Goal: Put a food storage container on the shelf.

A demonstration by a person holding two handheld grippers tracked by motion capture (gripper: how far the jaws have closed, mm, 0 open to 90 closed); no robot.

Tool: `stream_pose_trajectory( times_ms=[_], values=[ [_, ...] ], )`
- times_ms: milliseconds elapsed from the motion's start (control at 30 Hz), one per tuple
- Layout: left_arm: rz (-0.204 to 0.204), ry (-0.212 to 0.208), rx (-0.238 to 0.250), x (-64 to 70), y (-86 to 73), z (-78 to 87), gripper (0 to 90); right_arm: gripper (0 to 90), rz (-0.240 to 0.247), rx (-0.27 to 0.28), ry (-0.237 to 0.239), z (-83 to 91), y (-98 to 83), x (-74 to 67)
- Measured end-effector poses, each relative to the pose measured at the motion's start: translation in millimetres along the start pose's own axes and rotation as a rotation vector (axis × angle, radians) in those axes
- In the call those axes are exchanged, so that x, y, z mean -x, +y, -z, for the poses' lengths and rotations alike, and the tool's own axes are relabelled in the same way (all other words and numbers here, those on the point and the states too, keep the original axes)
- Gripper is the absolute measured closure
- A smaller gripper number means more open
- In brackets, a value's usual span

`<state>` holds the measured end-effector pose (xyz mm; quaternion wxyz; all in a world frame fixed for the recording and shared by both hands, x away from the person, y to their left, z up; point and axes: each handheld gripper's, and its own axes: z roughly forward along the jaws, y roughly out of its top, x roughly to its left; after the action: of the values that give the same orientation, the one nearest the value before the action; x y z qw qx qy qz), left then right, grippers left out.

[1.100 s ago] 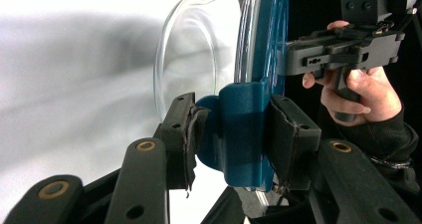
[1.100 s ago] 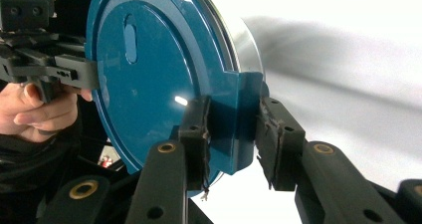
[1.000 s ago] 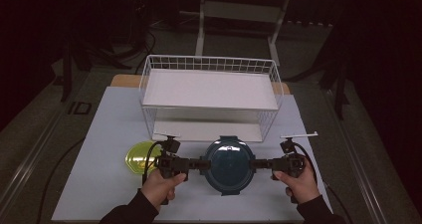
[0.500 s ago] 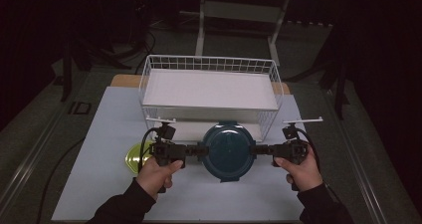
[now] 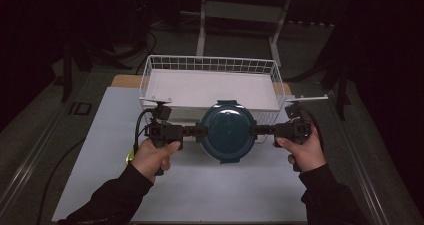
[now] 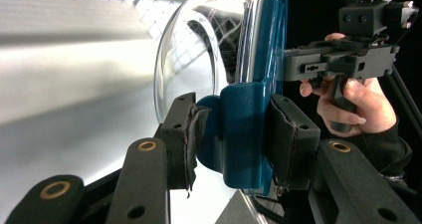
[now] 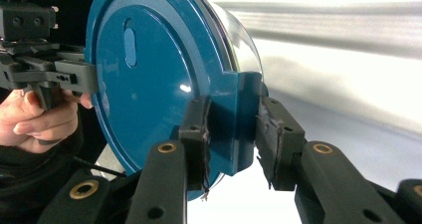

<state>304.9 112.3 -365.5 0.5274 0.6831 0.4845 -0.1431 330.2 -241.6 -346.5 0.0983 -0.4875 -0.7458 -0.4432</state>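
Note:
A round glass container with a dark blue lid (image 5: pixel 227 131) hangs level in the air between both grippers, just in front of the wire basket. My left gripper (image 5: pixel 200 131) is shut on the lid's left side clip (image 6: pixel 244 134), pads pressing on both faces. My right gripper (image 5: pixel 256 130) is shut on the opposite clip (image 7: pixel 234 119). In the left gripper view the clear bowl (image 6: pixel 199 59) bulges to the left of the lid's edge. In the right gripper view the lid's flat top (image 7: pixel 149 84) faces left, toward the hand that holds the left gripper (image 7: pixel 50 74).
A white wire basket (image 5: pixel 150 80) with a white floor stands at the back of the table, close behind the container. A yellow object (image 5: pixel 130 157) peeks out beside the left hand. A white sheet (image 5: pixel 225 195) covers the table. Dark floor and stands surround it.
Both hands have lifted the container together and carried it farther toward the basket. The yellow object is now mostly hidden by the left hand. Both grips stay unchanged.

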Motion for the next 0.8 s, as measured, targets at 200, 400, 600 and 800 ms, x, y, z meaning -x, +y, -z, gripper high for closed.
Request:
stream_pose_trajectory(
  times_ms=[200,400,600,800],
  values=[
    [-0.015,-0.005,0.035,4.3,21.7,3.7,57.2,67.2,0.011,0.026,-0.006,5.6,20.7,-5.6],
    [-0.032,-0.012,0.043,3.8,44.3,4.3,57.1,67.1,0.011,0.047,-0.022,10.1,42.7,-7.7],
    [-0.043,-0.011,0.054,2.2,68.1,5.4,57.0,67.0,0.016,0.058,-0.042,11.2,63.8,-11.2],
    [-0.024,-0.014,0.05,-9.9,84.5,1.9,56.7,66.9,-0.011,0.062,-0.073,5.7,79.4,-9.8]
  ],
)
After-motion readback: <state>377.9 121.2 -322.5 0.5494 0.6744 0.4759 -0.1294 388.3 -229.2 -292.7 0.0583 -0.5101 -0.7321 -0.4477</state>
